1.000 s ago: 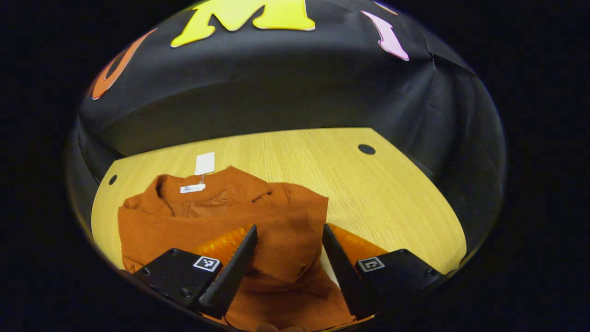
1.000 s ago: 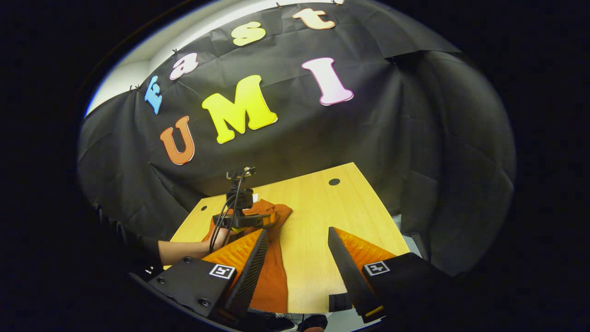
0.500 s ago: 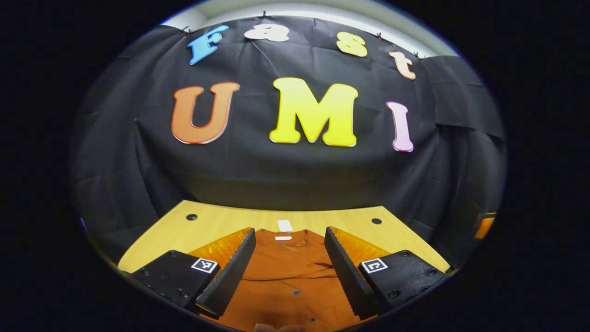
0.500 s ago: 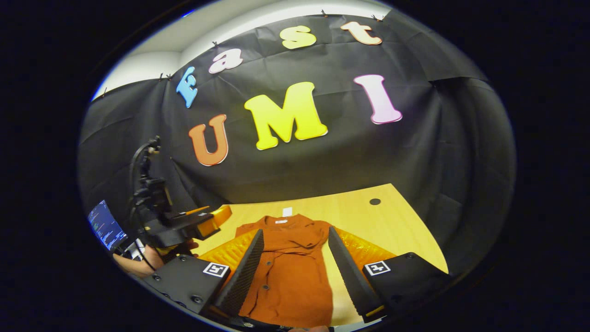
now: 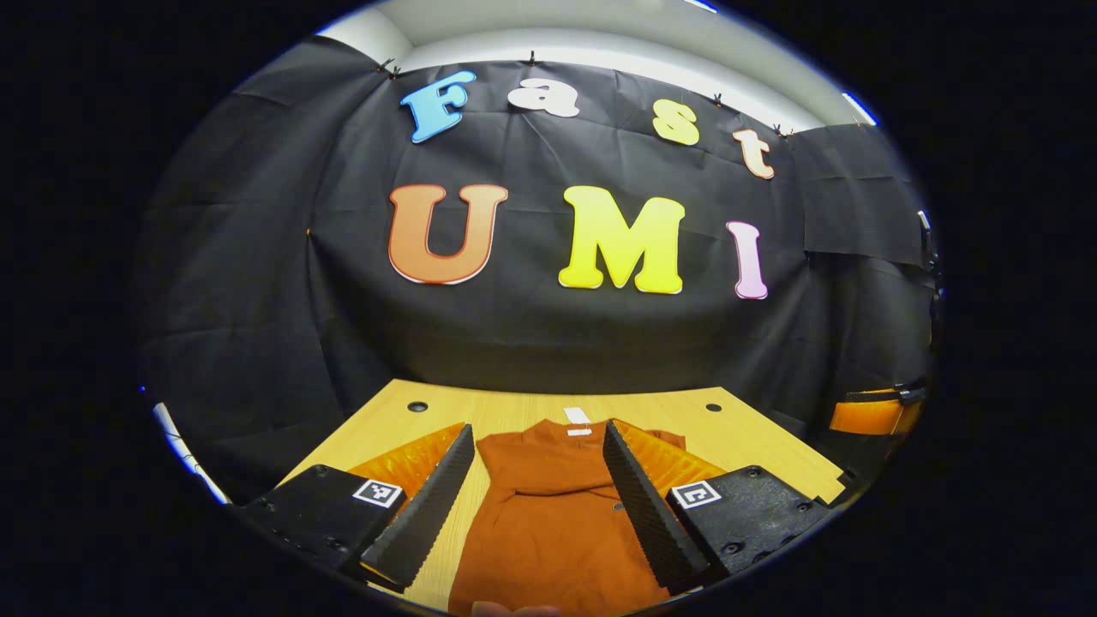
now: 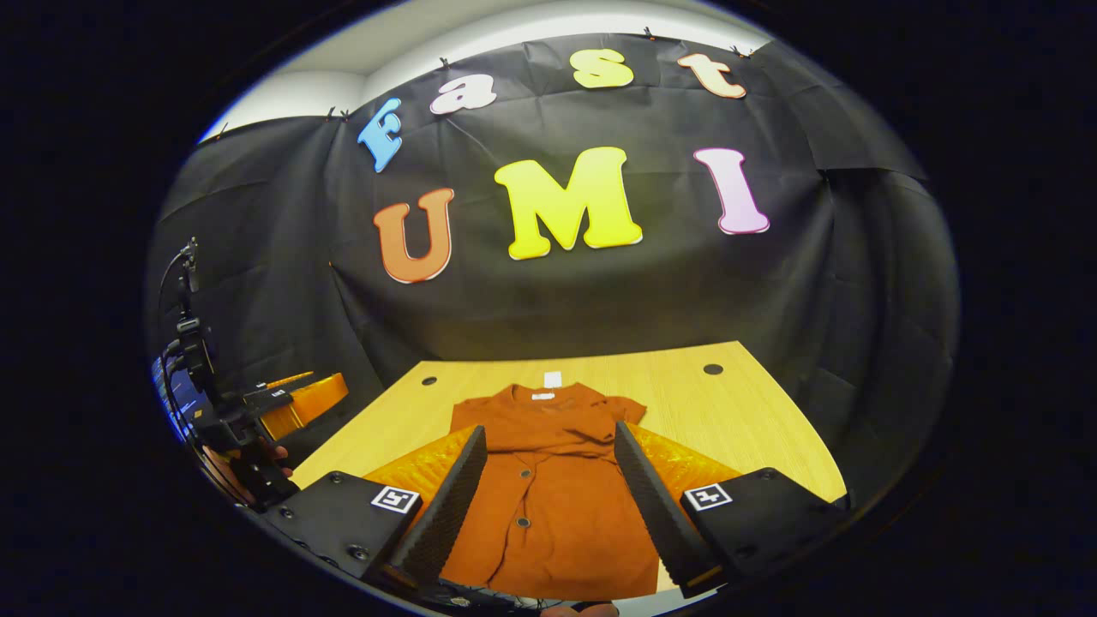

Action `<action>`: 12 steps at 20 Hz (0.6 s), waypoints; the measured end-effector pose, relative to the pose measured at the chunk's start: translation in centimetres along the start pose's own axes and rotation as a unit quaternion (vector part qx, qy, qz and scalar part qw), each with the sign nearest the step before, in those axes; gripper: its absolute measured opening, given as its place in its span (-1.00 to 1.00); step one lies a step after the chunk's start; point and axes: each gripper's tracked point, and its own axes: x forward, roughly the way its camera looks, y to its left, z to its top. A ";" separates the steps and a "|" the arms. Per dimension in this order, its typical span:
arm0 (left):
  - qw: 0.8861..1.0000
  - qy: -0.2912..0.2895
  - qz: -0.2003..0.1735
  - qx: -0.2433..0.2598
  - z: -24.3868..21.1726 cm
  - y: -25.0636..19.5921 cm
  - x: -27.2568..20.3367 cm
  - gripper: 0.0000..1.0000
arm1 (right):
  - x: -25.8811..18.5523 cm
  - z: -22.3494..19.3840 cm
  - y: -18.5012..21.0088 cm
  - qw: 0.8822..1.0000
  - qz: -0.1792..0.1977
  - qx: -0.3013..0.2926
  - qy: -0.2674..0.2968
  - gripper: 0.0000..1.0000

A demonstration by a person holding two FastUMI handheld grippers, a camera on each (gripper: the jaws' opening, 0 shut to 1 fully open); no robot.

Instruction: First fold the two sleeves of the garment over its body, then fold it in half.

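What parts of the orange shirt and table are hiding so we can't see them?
- Shirt bottom hem: cut off at the lower edge of the left gripper view; the right gripper fingers cover its sides.
- White tag at the collar: too small to read.
- Table near edge: behind the gripper bodies in both views.
- Left gripper: fingers cover the shirt's sides.

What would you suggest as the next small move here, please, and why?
Probably lower both open claws, left claw and right claw, to the near hem of the rust-orange buttoned garment. Its sleeves look folded in, and it lies full-length on the light wooden table, so halving remains.
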 end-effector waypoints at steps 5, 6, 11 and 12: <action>0.987 0.143 -0.066 -0.045 -9.8 1.4 -2.7 0.96 | -1.2 -5.5 -3.6 0.997 -0.009 0.008 0.072 0.92; 0.979 0.182 -0.074 -0.059 -13.0 2.6 -3.3 0.97 | -1.5 -7.7 -5.0 0.995 -0.016 0.020 0.099 0.87; 0.945 0.299 -0.073 -0.109 -22.2 6.1 -6.8 0.97 | -2.1 -14.9 -9.4 0.981 -0.057 0.063 0.176 0.92; 0.939 0.318 -0.070 -0.113 -23.9 6.6 -7.1 0.96 | -1.9 -16.0 -10.1 0.978 -0.066 0.066 0.189 0.93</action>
